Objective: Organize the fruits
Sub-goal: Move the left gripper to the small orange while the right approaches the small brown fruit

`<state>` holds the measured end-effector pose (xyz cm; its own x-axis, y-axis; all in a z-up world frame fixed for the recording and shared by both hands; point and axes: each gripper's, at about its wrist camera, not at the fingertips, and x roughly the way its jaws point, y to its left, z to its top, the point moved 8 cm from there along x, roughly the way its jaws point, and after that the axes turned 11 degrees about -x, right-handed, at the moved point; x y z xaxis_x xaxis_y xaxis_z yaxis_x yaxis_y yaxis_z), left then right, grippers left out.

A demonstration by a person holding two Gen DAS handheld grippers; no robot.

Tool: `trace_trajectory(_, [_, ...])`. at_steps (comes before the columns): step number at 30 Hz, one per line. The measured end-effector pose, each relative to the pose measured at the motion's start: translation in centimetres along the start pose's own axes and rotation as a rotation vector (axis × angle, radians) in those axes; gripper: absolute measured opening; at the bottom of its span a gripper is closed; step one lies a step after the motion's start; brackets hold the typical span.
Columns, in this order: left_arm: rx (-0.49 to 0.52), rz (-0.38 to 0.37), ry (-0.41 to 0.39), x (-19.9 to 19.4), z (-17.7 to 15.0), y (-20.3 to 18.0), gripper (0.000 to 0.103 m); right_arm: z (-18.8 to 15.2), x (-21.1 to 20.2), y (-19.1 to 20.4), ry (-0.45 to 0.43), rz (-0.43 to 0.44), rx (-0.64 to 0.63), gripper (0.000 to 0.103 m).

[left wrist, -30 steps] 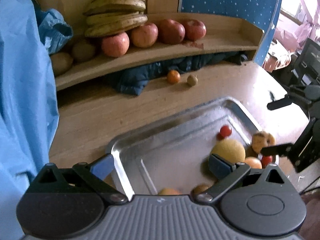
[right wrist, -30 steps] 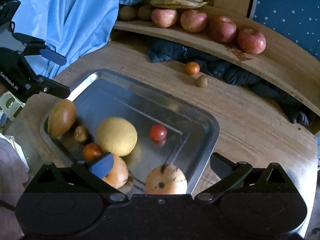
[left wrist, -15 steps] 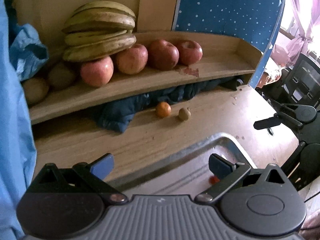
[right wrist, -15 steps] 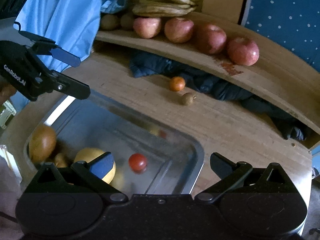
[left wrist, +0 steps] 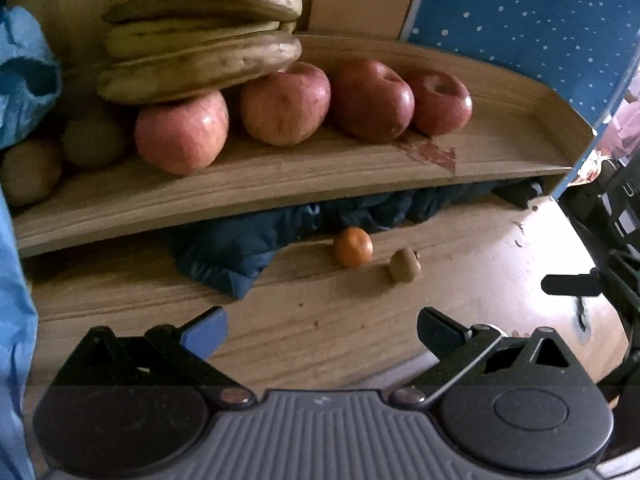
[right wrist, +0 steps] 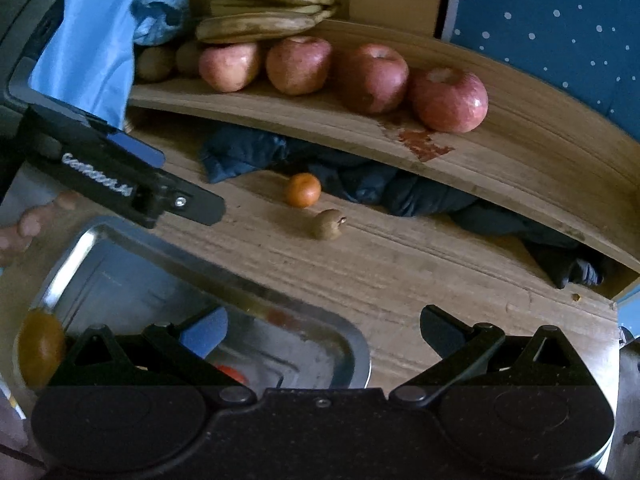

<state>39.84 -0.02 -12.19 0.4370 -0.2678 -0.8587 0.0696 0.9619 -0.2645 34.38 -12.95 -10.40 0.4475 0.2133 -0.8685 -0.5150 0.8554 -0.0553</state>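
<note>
My left gripper [left wrist: 320, 326] is spread wide w/ nothing between the fingers, hovering over the wooden worktop [left wrist: 320, 320]. Straight ahead and a bit right of centre sits the small orange [left wrist: 352, 247], w/ a brown kiwi-like fruit [left wrist: 405, 266] just beside it on its right; both lie on the worktop, apart from my fingers, at the edge of a dark blue cloth [left wrist: 240, 252] stuffed under the shelf [left wrist: 280, 176]. On the shelf: 4 red apples [left wrist: 286, 104] in a row, bananas [left wrist: 200, 40] resting on the left ones, brown fruits [left wrist: 94, 140] further left.

Right gripper [right wrist: 324, 330] is also wide, empty, its left finger over the metal tray [right wrist: 352, 344]. In the tray I see a small red fruit [right wrist: 232, 374] and a brownish-yellow fruit [right wrist: 40, 348] at the far left; rest hidden by the gripper body. From this view the orange [right wrist: 303, 189] and brown fruit [right wrist: 328, 224] are ahead on the worktop, beyond the tray, well apart from the fingers.
</note>
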Motion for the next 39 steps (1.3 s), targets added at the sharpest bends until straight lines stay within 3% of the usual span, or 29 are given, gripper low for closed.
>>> trace_trajectory(19, [0.001,-0.034,0.074,4.9,2.4,-1.1,0.103,1.9,4.3,-1.2,0.060,-0.092,0.003,0.102])
trace_trajectory(28, [-0.002,-0.089,0.068,5.5,3.0,-1.6,0.102,2.8,5.5,-1.4,0.051,-0.100,-0.010,0.090])
trace_trajectory(39, [-0.057,-0.124,0.064,6.0,3.2,-1.7,0.083,3.5,6.8,-1.3,0.036,-0.065,-0.016,0.071])
